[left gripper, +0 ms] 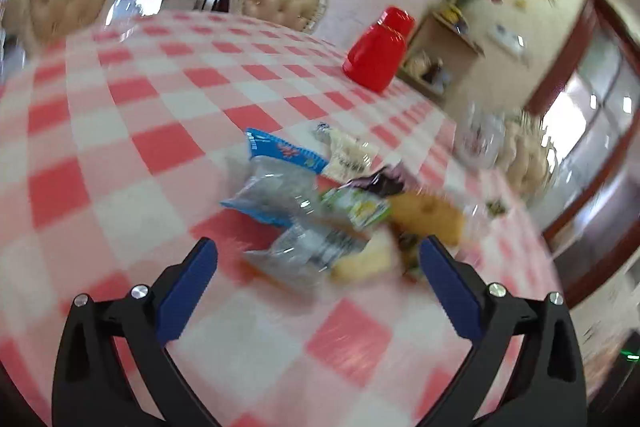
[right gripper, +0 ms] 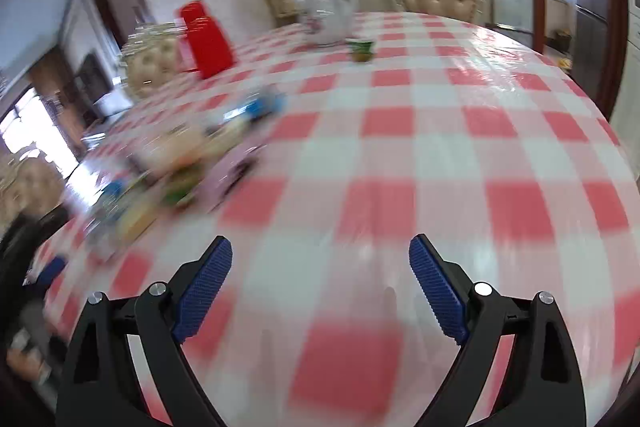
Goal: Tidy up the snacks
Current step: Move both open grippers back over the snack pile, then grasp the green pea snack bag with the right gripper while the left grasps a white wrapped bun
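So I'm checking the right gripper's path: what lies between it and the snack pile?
Only bare checked tablecloth, seen in the right wrist view. The right gripper, jaws open, hovers over it; the snack pile lies off to its left.

snack pile (left gripper: 320,211) motion-blurred (wrappers unreadable), teapot (right gripper: 328,13) smeared

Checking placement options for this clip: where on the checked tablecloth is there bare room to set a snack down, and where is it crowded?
Bare cloth lies in front of the right gripper, running up to the small green cup and white teapot. More lies left of the snack packet pile, toward the red plastic jug. It is crowded at the pile, just ahead of the left gripper.
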Demonstrator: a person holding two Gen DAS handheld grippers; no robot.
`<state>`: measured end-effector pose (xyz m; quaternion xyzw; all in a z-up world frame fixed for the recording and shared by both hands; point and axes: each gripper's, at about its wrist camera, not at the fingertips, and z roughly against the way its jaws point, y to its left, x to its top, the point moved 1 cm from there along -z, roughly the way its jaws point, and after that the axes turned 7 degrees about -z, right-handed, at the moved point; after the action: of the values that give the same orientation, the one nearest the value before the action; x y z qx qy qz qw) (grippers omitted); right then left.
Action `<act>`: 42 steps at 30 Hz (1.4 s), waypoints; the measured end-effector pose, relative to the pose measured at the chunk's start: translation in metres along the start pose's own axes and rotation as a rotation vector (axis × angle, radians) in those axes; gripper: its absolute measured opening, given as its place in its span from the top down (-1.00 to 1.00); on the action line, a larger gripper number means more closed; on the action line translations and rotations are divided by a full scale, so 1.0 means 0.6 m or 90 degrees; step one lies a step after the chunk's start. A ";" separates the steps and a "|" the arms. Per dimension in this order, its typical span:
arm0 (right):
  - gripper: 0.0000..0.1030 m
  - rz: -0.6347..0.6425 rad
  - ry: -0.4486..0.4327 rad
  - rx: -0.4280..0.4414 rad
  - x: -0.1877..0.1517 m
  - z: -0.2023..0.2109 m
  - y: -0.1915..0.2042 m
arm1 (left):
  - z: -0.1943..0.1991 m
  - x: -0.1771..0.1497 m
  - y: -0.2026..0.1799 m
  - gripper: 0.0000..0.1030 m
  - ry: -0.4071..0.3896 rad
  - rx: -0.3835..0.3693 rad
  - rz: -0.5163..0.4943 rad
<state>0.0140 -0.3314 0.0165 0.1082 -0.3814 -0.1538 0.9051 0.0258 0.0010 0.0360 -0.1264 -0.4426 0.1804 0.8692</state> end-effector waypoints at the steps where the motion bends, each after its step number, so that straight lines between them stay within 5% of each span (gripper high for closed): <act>1: -0.70 -0.003 -0.001 -0.010 0.022 -0.020 -0.006 | -0.002 0.005 -0.003 -0.96 -0.011 -0.005 0.012; 5: -0.70 -0.005 -0.006 -0.044 0.116 -0.117 -0.030 | -0.004 0.021 -0.027 -0.96 -0.076 -0.018 0.016; 10: -0.70 -0.002 -0.019 -0.044 0.214 -0.215 -0.033 | -0.014 0.017 -0.072 -0.96 -0.094 -0.045 -0.106; 24: -0.70 -0.071 0.026 -0.111 0.393 -0.432 -0.007 | -0.009 0.009 -0.068 -0.96 -0.091 -0.068 -0.099; 26: -0.66 -0.058 0.038 -0.134 0.393 -0.441 -0.004 | -0.013 0.011 -0.064 -0.96 -0.088 -0.061 -0.093; 29: 0.26 -0.035 0.026 -0.114 0.377 -0.422 0.000 | -0.024 0.015 -0.054 -0.96 -0.070 -0.052 -0.075; 42: 0.28 -0.023 0.022 0.108 0.117 -0.091 0.031 | 0.002 0.060 0.005 -0.96 -0.119 -0.006 0.002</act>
<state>0.1035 -0.3351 0.0307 0.1935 -0.3755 -0.1352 0.8963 0.0436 0.0188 0.0617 -0.1143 -0.5222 0.1908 0.8233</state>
